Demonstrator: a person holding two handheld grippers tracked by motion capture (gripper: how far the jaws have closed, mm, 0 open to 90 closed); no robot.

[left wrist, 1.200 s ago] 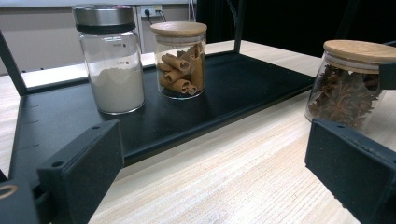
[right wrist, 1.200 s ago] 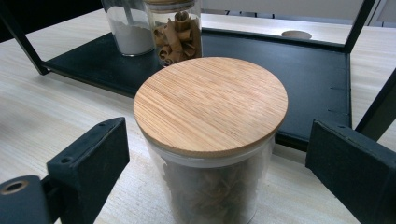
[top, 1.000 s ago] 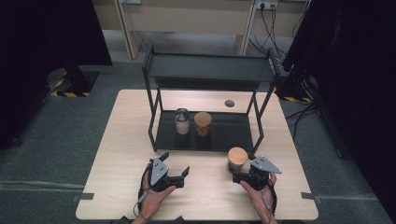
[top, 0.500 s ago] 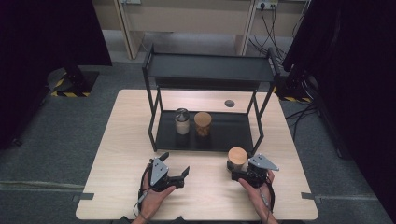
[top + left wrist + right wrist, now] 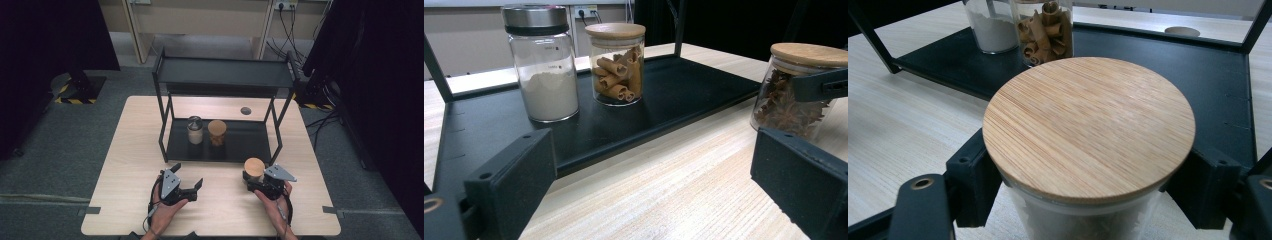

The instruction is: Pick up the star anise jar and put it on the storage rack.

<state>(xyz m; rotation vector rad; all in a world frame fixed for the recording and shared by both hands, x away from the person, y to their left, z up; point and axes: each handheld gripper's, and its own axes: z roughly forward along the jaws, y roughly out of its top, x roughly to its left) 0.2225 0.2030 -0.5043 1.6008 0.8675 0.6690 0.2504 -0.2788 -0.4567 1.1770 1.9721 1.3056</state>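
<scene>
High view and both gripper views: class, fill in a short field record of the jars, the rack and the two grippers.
held jar: glass star-anise jar with wooden lid, on the light wooden table
right gripper: jaws around that jar
left gripper: open, holding nothing
black metal rack, lower shelf: steel-lidded jar of white powder beside wooden-lidded cinnamon jar

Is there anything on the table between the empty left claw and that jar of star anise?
Nothing: in the high view, bare wooden table separates the left gripper from the star anise jar.

A powder jar and cinnamon jar stand on the black rack.
</scene>
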